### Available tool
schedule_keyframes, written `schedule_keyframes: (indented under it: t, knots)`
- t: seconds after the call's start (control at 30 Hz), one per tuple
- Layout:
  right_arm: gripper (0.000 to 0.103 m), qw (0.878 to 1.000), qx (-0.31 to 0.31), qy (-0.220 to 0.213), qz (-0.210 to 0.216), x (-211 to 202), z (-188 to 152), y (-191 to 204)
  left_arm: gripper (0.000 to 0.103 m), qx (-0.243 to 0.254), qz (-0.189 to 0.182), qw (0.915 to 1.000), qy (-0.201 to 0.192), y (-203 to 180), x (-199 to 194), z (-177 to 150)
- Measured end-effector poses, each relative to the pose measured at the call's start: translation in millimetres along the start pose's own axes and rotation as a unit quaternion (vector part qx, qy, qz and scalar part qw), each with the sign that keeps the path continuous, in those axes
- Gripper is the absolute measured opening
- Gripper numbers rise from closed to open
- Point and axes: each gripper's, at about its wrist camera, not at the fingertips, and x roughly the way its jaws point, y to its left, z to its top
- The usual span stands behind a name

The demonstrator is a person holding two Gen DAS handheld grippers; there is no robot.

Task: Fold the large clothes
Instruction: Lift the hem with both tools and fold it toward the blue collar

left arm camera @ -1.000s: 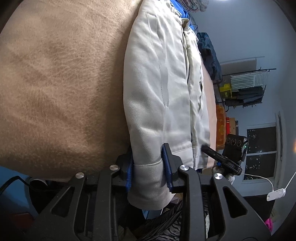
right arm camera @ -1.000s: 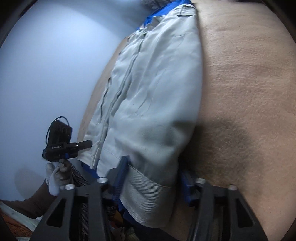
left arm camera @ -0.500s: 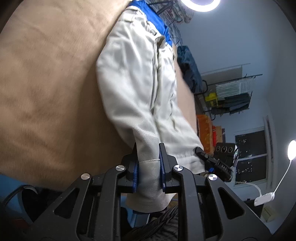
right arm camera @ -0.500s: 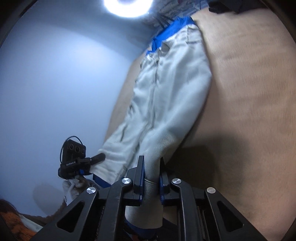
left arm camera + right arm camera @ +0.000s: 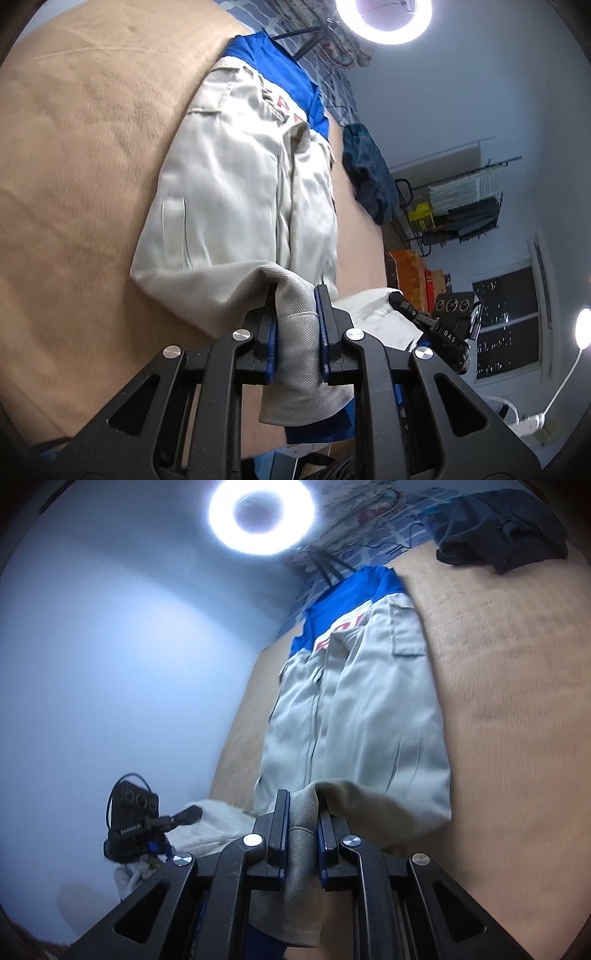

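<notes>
A pale grey jacket (image 5: 236, 192) with a blue top band lies lengthwise on a tan blanket (image 5: 74, 155). My left gripper (image 5: 295, 314) is shut on the jacket's hem at one bottom corner and holds it lifted and curled toward the collar. My right gripper (image 5: 301, 812) is shut on the hem at the other bottom corner of the jacket (image 5: 351, 709), also lifted. Each gripper shows in the other's view: the right one (image 5: 436, 325) and the left one (image 5: 162, 819).
A dark garment (image 5: 369, 192) lies on the blanket (image 5: 517, 664) beyond the jacket; it also shows in the right wrist view (image 5: 495, 542). A ring light (image 5: 260, 515) glows overhead. A shelf rack (image 5: 458, 206) and a window (image 5: 506, 317) stand to the right.
Both grippers closed on the jacket's hem, then lifted it off the blanket and carried it toward the collar, so the lower part now curls over.
</notes>
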Motion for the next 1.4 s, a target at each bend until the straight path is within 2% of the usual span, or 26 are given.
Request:
schedule_keyframes:
  t: [0.23, 0.4, 0.5, 0.67, 0.77, 0.8, 0.83, 0.87, 0.9, 0.93, 0.97, 1.03, 1.1, 1.17, 1.23, 1.33, 1.4]
  knots:
    - [0.010, 0.999, 0.015, 0.008, -0.040, 34, 34, -17, 0.015, -0.016, 0.041, 0.9990, 0.005, 15, 36, 37]
    - [0.010, 0.997, 0.029, 0.021, -0.068, 56, 43, -36, 0.015, 0.001, 0.081, 0.9967, 0.004, 20, 63, 47]
    - [0.010, 0.996, 0.035, 0.027, -0.074, 62, 44, -42, 0.015, -0.001, 0.086, 0.9963, 0.005, 25, 69, 48]
    - [0.011, 0.997, 0.034, 0.032, -0.063, 63, 46, -47, 0.016, 0.004, 0.085, 0.9963, 0.007, 26, 72, 51]
    - [0.016, 0.998, 0.036, 0.029, -0.051, 60, 47, -46, 0.018, -0.005, 0.076, 0.9970, 0.016, 27, 69, 54]
    - [0.021, 0.998, 0.043, 0.029, -0.042, 59, 48, -48, 0.019, -0.012, 0.069, 0.9974, 0.018, 28, 67, 55]
    - [0.031, 0.998, 0.051, 0.026, -0.033, 57, 49, -49, 0.021, -0.021, 0.056, 0.9980, 0.020, 29, 65, 58]
    - [0.037, 0.998, 0.064, 0.019, -0.022, 54, 51, -52, 0.022, -0.028, 0.046, 0.9983, 0.021, 30, 63, 59]
    - [0.050, 0.997, 0.078, 0.005, -0.009, 48, 53, -55, 0.025, -0.035, 0.038, 0.9984, 0.022, 31, 61, 60]
    - [0.058, 0.996, 0.090, -0.007, 0.001, 42, 55, -56, 0.028, -0.046, 0.024, 0.9984, 0.023, 32, 59, 61]
    - [0.060, 0.994, 0.105, -0.025, 0.015, 33, 57, -60, 0.029, -0.052, 0.013, 0.9983, 0.022, 33, 57, 62]
    - [0.060, 0.991, 0.124, -0.042, 0.041, 22, 61, -65, 0.035, -0.062, -0.004, 0.9978, 0.022, 34, 55, 63]
    - [0.060, 0.990, 0.123, -0.048, 0.047, 13, 64, -67, 0.036, -0.064, -0.006, 0.9978, 0.019, 33, 50, 65]
    - [0.060, 0.992, 0.109, -0.052, 0.037, 7, 63, -66, 0.040, -0.057, -0.005, 0.9984, 0.006, 31, 40, 69]
    - [0.059, 0.995, 0.087, -0.046, 0.016, 3, 59, -66, 0.050, -0.044, 0.000, 0.9989, -0.018, 29, 27, 72]
    - [0.057, 0.998, 0.063, -0.020, -0.005, 8, 51, -66, 0.052, -0.022, 0.017, 0.9985, -0.047, 26, 9, 74]
    - [0.054, 0.999, 0.038, 0.007, -0.024, 16, 42, -64, 0.052, -0.006, 0.033, 0.9982, -0.051, 27, 4, 72]
